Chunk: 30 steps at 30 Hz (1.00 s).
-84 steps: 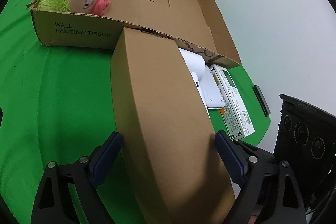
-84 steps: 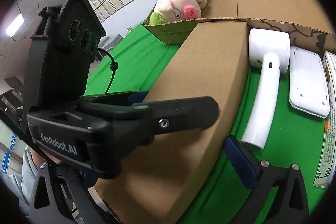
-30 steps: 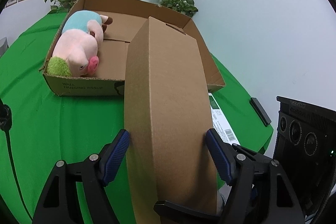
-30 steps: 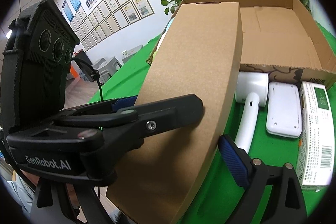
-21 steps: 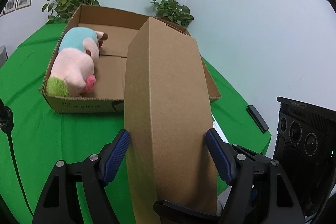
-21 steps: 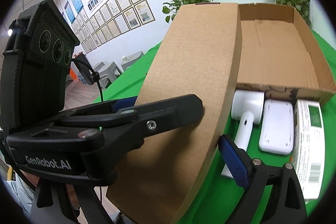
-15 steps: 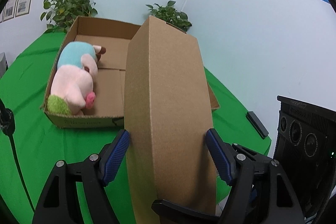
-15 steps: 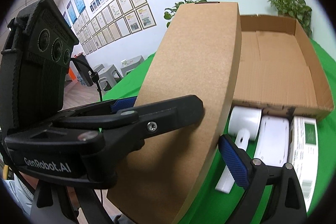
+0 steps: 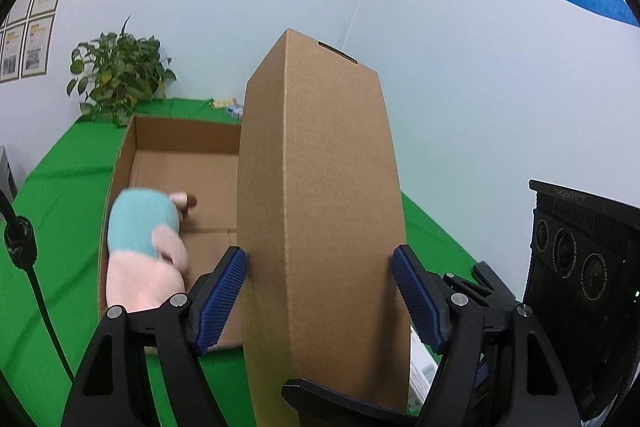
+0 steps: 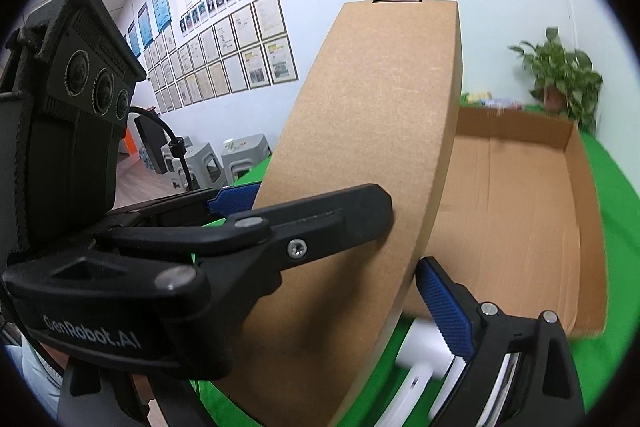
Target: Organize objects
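Note:
A long closed cardboard box [image 9: 320,167] hangs in the air, its far end tipped up over an open carton [image 9: 132,147]. My left gripper [image 9: 320,259] is shut on it, with a blue pad pressed on each side. In the right wrist view the same box [image 10: 372,107] sits between the pads of my right gripper [image 10: 340,231]. The right pad touches its edge, and the left one is mostly hidden behind the left gripper's finger [image 10: 320,223]. A pink and teal pig plush [image 9: 144,251] lies in the carton's left part.
The carton [image 10: 520,187] rests on a green-covered table [image 9: 60,207], and its right part is bare. A blurred white handled item [image 10: 424,351] lies on the cloth below the box. Potted plants [image 9: 116,75] stand at the back wall. A black cable [image 9: 24,259] hangs at left.
Both grippers have risen with the long box and its far end has tipped up. The carton and the white items have dropped lower in both views.

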Each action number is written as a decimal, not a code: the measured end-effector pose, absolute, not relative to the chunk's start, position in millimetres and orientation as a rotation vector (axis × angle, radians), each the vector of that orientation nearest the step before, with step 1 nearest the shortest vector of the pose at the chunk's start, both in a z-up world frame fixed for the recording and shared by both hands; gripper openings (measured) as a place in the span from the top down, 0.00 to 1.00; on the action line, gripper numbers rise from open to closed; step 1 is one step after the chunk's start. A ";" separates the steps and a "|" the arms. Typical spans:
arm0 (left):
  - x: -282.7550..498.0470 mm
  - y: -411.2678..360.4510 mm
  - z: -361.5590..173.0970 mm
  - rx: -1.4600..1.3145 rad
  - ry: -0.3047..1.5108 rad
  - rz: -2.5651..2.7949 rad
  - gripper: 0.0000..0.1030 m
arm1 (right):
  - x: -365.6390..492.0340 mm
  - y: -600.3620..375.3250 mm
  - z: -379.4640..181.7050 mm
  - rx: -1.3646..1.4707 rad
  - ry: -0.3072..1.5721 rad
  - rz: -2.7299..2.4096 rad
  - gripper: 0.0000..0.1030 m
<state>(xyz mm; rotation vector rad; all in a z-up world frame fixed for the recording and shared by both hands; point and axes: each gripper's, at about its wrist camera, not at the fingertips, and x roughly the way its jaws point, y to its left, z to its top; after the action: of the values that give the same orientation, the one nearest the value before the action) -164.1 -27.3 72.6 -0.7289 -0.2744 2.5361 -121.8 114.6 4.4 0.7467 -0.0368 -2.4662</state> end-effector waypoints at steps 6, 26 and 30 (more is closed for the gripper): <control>-194.3 -27.8 109.5 -0.666 -0.237 2.566 0.30 | -148.9 110.6 24.0 0.697 -0.001 -2.487 0.09; -331.7 -35.9 18.8 -0.939 -0.349 2.533 0.30 | -254.8 102.6 -40.9 0.905 -0.055 -2.415 0.09; -349.8 -42.6 -21.9 -1.049 -0.353 2.517 0.30 | -271.8 100.3 -65.4 0.971 -0.068 -2.385 0.10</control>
<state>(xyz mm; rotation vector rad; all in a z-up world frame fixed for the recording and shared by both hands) -349.8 -42.6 -21.9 -1.0489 -0.3526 2.5167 -271.8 100.3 -65.4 0.9711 -0.0679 -2.3850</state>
